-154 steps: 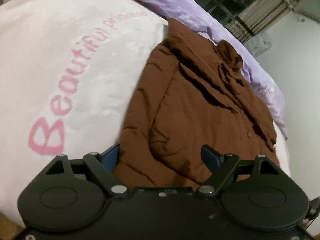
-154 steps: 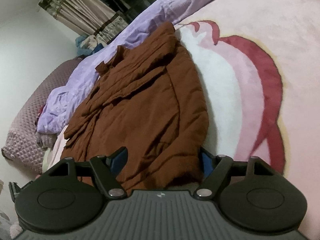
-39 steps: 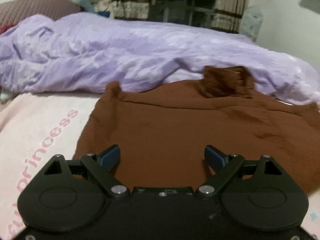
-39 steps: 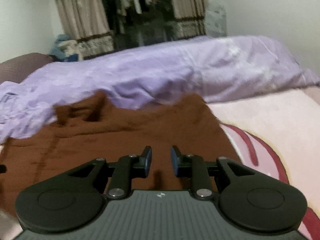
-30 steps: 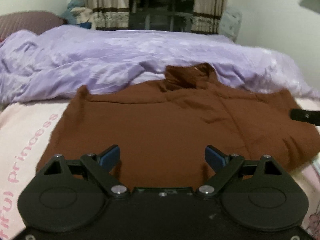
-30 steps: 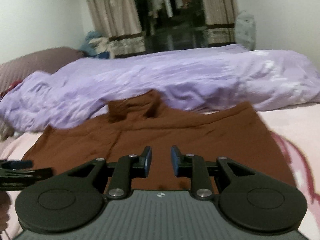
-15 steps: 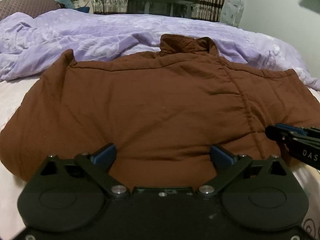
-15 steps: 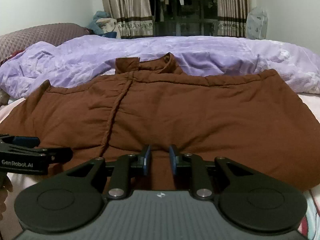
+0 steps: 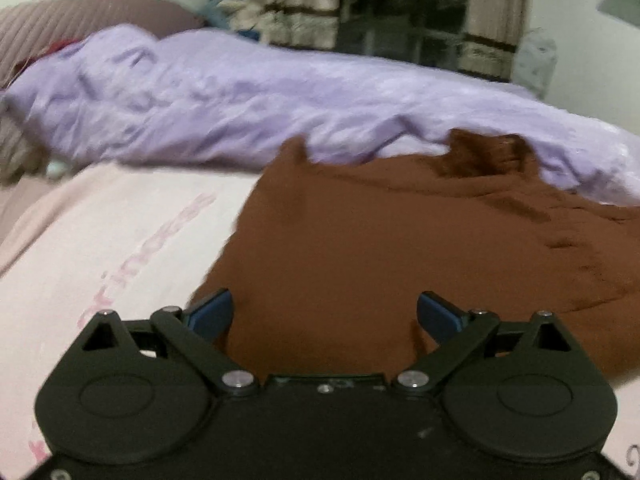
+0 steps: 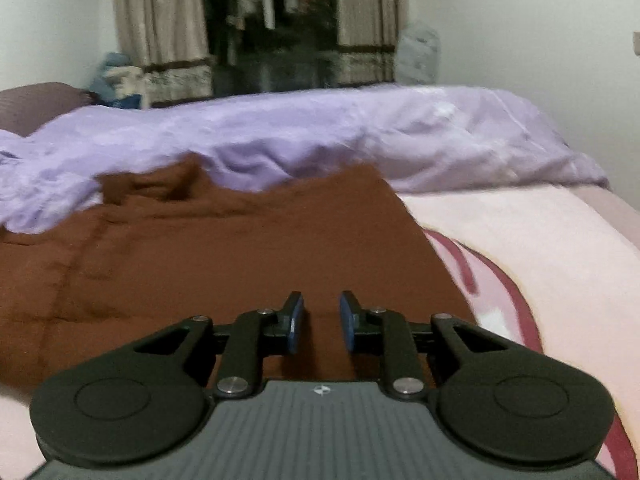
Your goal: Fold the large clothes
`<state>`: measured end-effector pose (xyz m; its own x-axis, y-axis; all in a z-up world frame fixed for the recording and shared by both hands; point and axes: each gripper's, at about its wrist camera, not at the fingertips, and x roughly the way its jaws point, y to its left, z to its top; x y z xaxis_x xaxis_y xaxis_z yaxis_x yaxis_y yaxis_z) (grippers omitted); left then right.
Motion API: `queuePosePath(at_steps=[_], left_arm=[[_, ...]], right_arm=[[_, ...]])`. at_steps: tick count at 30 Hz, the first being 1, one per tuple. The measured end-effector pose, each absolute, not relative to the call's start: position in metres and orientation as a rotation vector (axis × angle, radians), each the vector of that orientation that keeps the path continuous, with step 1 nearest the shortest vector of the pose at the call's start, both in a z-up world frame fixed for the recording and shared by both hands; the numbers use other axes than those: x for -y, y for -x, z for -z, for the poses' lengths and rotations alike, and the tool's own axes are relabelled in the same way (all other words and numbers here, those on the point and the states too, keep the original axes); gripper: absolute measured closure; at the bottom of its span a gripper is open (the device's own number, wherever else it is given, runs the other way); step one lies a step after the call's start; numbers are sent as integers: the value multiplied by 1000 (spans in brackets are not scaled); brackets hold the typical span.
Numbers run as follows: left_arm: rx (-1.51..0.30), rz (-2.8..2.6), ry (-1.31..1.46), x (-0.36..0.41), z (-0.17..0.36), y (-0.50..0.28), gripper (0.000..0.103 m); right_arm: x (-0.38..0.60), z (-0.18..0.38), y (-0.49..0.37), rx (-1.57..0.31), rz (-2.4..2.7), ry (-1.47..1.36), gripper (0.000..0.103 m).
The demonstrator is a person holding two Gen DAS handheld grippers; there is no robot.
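We count one brown jacket (image 9: 360,248), one lilac duvet (image 9: 248,108), one pink blanket (image 9: 104,240) under both, and two curtains (image 10: 160,28) (one each side of the dark opening). We hold two grippers, the left (image 9: 325,316) and the right (image 10: 321,322), each with two blue-padded fingers.

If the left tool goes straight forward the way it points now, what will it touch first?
Most likely the brown jacket, which fills the space ahead of the open left tool. The purple duvet lies beyond it. The picture is blurred, so depth is uncertain.
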<state>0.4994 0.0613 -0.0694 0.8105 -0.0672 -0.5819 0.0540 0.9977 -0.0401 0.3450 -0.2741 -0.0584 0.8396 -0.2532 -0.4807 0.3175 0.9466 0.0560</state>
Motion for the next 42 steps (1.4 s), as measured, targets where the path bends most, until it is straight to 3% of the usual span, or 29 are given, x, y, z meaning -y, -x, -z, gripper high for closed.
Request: queuePosePath(at_steps=[7, 14, 20, 29, 37, 42], left_arm=[[-655, 62, 34, -66, 94, -513, 0], [-601, 110, -17, -64, 53, -523, 2], [-607, 78, 28, -73, 36, -579, 2], [-811, 92, 199, -88, 92, -630, 0], [-778, 92, 249, -96, 83, -620, 4], [-637, 75, 107, -93, 52, -565, 4]], right_arm=[[274, 85, -348, -503, 316, -137, 77], [285, 50, -355, -468, 303, -131, 77], [318, 30, -401, -422, 348, -193, 76], [334, 83, -435, -535, 386, -192, 77], [326, 74, -425, -525, 395, -153, 77], [320, 46, -384, -465, 377, -167, 71]])
